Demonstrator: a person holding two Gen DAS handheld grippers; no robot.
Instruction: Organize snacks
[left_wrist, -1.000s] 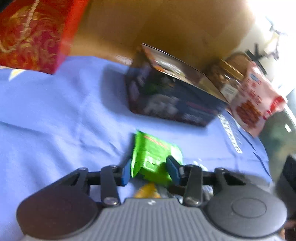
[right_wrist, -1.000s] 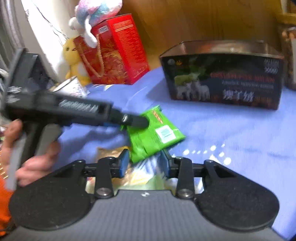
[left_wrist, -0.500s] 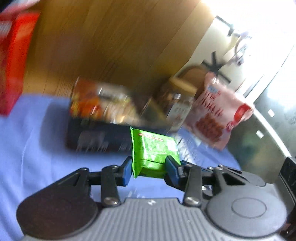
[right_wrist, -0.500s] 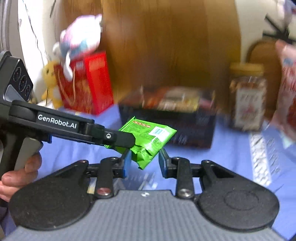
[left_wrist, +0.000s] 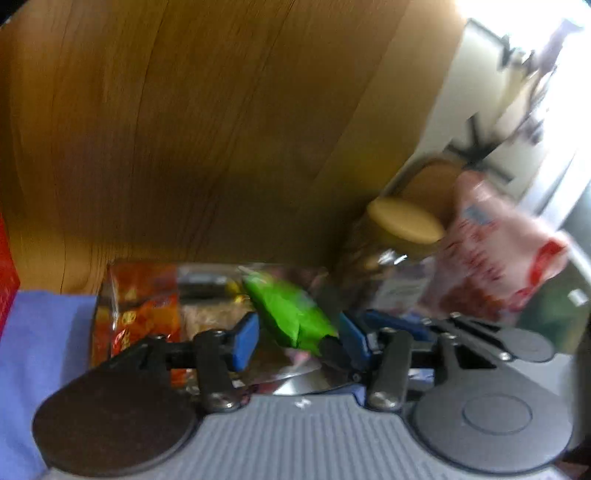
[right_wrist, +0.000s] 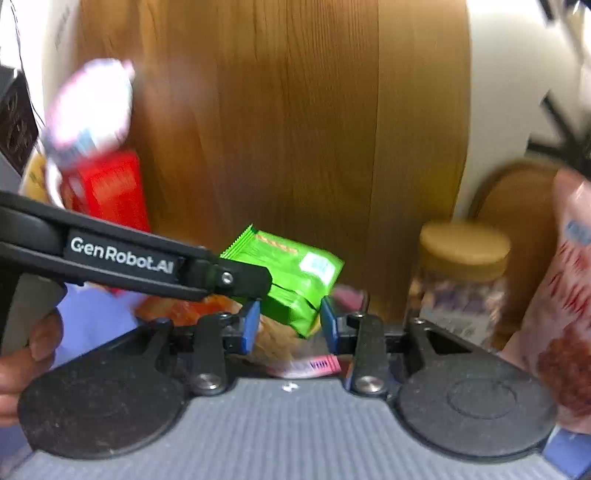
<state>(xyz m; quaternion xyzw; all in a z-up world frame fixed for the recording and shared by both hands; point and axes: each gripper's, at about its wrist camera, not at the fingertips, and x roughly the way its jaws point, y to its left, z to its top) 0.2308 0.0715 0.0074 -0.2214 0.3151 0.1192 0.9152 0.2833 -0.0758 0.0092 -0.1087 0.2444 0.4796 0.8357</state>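
**Green packet over the snack box, both grippers easing off**

Left wrist: we see the green packet (left_wrist: 291, 317) just above the snack box (left_wrist: 207, 268), slanting between the pads of the left gripper (left_wrist: 299, 339). Its jaws have just been opening and look spread clear of the packet.

Right wrist: the right gripper (right_wrist: 290, 326) has also just been opening, with the packet's low corner between its pads. We cannot tell if it pinches. Both grippers are equally near; we judge the box lies straight below.

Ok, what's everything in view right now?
green packet: one, maybe two, green, between both grippers' pads
orange packet: one, orange, below the grippers
jar: one, clear, tan lid, right
bag: one, pink, far right
box: one, red, left
soft toy: one, white-pink, above the box
cloth: one, blue, underneath
left gripper: one, black, blue pads, jaws just opened
right gripper: one, black, blue pads, jaws just opened
hand: one, on left gripper's handle
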